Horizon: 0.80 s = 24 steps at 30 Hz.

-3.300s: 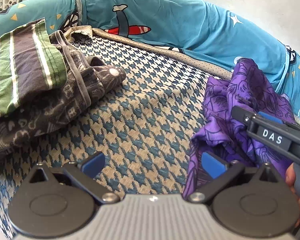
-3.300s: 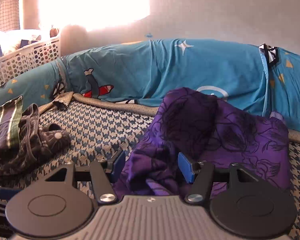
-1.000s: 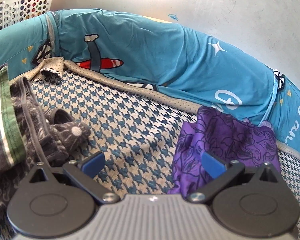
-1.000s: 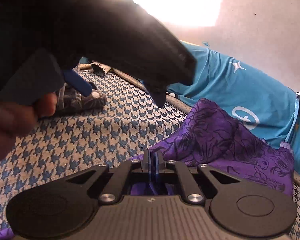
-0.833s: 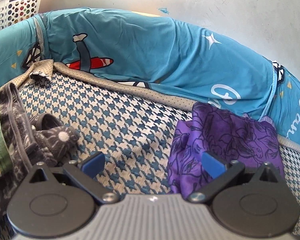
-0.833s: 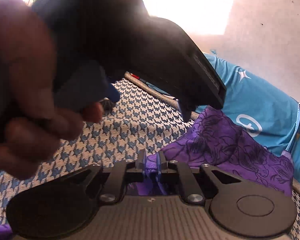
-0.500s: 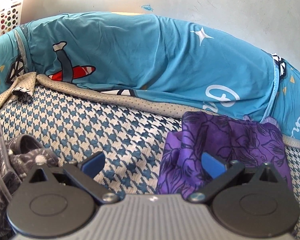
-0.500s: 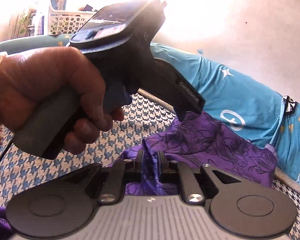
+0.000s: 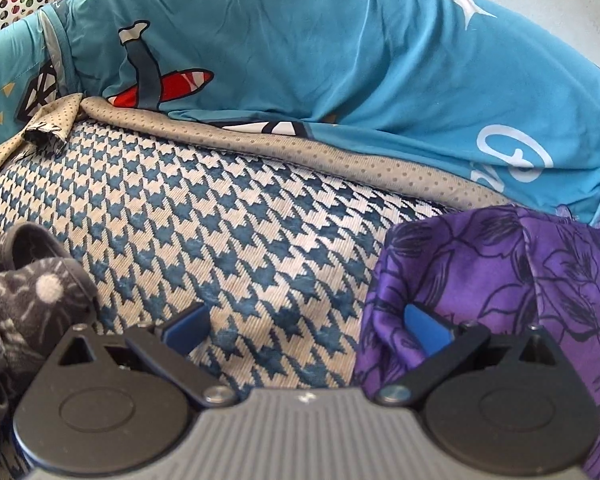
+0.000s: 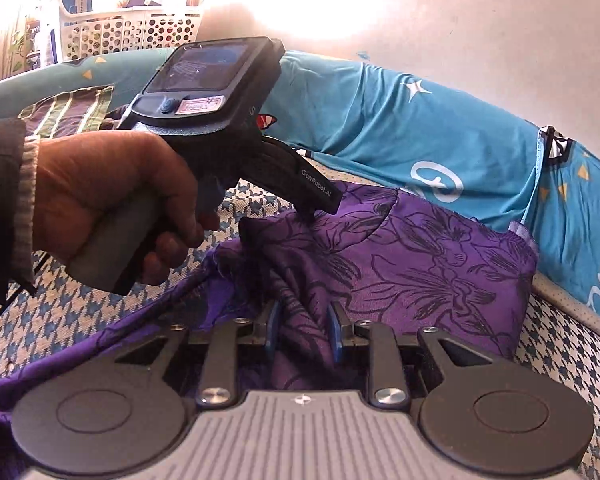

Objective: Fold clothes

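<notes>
A purple garment with a black flower print (image 10: 420, 264) lies crumpled on the houndstooth bed cover (image 9: 228, 232). My right gripper (image 10: 303, 332) sits low over it and its jaws are opening. A raised fold of the purple cloth stands between the blue pads, which have come away from it. My left gripper (image 9: 305, 330) is wide open over the bed cover. Its right pad rests at the left edge of the purple garment (image 9: 500, 280), with nothing pinched. In the right wrist view, a person's hand (image 10: 112, 200) holds the left gripper's handle, tip down on the cloth.
A long teal bolster with a cartoon print (image 9: 340, 60) runs along the back, against the wall. Dark patterned clothes (image 9: 24, 292) lie at the left, with a striped garment (image 10: 68, 108) further off. A white perforated basket (image 10: 132, 32) stands behind.
The right jaws, shut on a purple fold a second ago, have parted. The left gripper has moved right and down to the garment's left edge, still open.
</notes>
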Available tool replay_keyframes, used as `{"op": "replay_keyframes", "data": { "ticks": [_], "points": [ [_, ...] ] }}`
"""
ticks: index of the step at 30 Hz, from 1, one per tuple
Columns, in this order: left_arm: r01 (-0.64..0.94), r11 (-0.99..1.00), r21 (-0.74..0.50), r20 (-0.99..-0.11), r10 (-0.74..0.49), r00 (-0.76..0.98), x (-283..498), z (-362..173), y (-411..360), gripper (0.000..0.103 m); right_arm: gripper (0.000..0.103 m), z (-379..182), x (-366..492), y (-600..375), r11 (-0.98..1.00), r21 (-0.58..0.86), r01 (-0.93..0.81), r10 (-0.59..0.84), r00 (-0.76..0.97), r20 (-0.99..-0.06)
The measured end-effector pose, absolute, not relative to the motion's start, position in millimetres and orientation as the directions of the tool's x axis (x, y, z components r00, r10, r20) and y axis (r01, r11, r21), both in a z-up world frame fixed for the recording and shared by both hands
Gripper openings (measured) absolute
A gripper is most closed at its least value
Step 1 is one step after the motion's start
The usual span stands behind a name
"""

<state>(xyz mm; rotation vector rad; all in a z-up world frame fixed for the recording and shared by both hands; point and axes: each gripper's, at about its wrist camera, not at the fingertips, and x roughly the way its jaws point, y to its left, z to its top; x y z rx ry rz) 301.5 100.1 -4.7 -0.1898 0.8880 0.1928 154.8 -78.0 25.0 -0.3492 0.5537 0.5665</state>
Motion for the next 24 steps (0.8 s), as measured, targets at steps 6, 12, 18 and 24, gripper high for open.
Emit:
{"op": "replay_keyframes", "data": {
  "ticks": [6,12,18,24],
  "points": [
    [-0.257,0.96,-0.114,-0.781,0.073,0.62,301.0,-2.4,107.1,0.103,0.029,26.8,145.9,-83.9,0.78,-0.155,-0.606,0.418,0.689,-0.592],
    [-0.332,0.934,-0.129,-0.75,0.127,0.649,283.7,19.5,125.5,0.103,0.03,35.2,132.3,-104.2,0.786,-0.094,-0.611,0.444,0.664,-0.602],
    [-0.298,0.949,-0.099,-0.734,0.133,0.666,251.4,38.9,122.8,0.103,0.03,39.1,108.9,-125.9,0.82,-0.046,-0.571,0.423,0.657,-0.624],
    [-0.194,0.978,-0.071,-0.745,0.078,0.662,207.3,44.4,97.7,0.103,0.036,47.6,75.3,-142.1,0.855,-0.067,-0.515,0.373,0.698,-0.611]
  ]
}}
